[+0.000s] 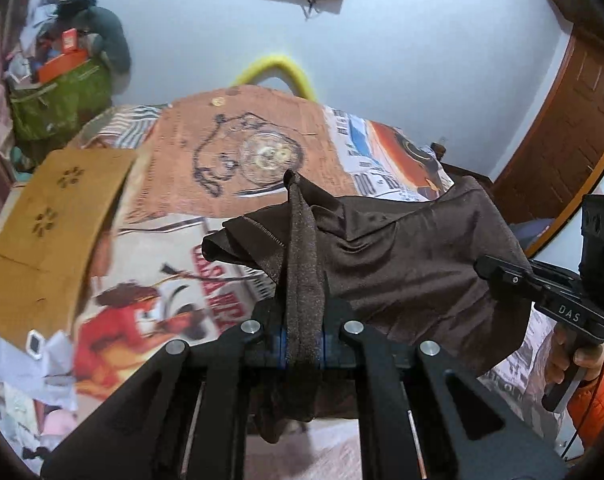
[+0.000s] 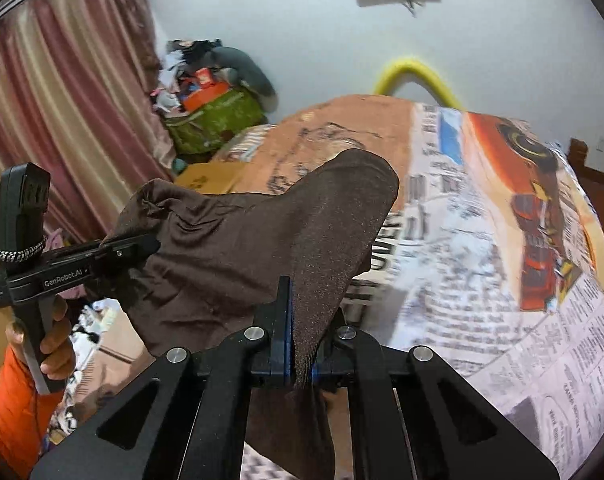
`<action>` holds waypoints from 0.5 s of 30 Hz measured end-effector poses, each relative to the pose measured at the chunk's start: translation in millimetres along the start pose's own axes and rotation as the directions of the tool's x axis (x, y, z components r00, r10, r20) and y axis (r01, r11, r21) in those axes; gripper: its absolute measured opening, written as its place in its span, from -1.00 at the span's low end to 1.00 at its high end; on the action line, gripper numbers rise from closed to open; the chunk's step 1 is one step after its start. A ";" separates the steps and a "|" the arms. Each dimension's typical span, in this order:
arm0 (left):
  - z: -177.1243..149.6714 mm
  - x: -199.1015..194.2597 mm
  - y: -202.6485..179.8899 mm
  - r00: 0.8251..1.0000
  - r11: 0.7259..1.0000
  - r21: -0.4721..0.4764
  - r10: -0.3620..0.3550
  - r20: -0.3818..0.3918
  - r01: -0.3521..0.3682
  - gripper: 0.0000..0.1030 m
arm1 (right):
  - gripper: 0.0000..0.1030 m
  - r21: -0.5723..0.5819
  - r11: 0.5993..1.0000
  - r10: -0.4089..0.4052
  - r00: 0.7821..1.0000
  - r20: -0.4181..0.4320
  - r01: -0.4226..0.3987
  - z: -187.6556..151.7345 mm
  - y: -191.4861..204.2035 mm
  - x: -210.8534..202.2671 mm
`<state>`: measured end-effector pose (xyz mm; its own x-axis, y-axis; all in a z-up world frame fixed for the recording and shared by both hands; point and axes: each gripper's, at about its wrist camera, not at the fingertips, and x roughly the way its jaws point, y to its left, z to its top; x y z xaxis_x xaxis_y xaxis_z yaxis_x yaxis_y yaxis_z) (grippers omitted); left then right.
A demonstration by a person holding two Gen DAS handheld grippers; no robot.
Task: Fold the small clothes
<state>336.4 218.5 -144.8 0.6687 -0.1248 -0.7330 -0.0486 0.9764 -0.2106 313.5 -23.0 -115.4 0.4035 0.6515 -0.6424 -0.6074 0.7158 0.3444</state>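
Over the near edge of the bed [image 1: 150,240], both tools are clamped on one brown garment [image 1: 402,256]: the left gripper [image 1: 304,340] pinches a twisted band of it, the right gripper [image 2: 300,360] bites another edge, so the cloth hangs stretched between them, off the printed bedspread. Farther back, a cardboard box [image 1: 58,208] sits at the bed's left edge.

The right gripper [image 2: 300,344] is closed on one edge of a brown garment [image 2: 238,240], and the fabric hangs down between its jaws. The left gripper [image 2: 142,248], held by a hand [image 2: 56,344] with an orange sleeve [image 2: 10,400], pinches the opposite edge. The garment is stretched between them above the bed [image 2: 502,280], over its printed cover.
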 end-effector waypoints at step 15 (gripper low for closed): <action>-65.8 37.6 87.0 0.973 0.987 -0.120 0.075 -0.219 -0.103 -0.81 | -0.90 0.021 0.998 0.056 0.985 -0.162 -0.053 -37.7 44.9 78.9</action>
<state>308.5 287.1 -233.2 0.4848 -0.0873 -0.8703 -0.2060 0.9556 -0.2106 292.2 51.1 -176.4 0.2526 0.6407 -0.7250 -0.6137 0.6854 0.3919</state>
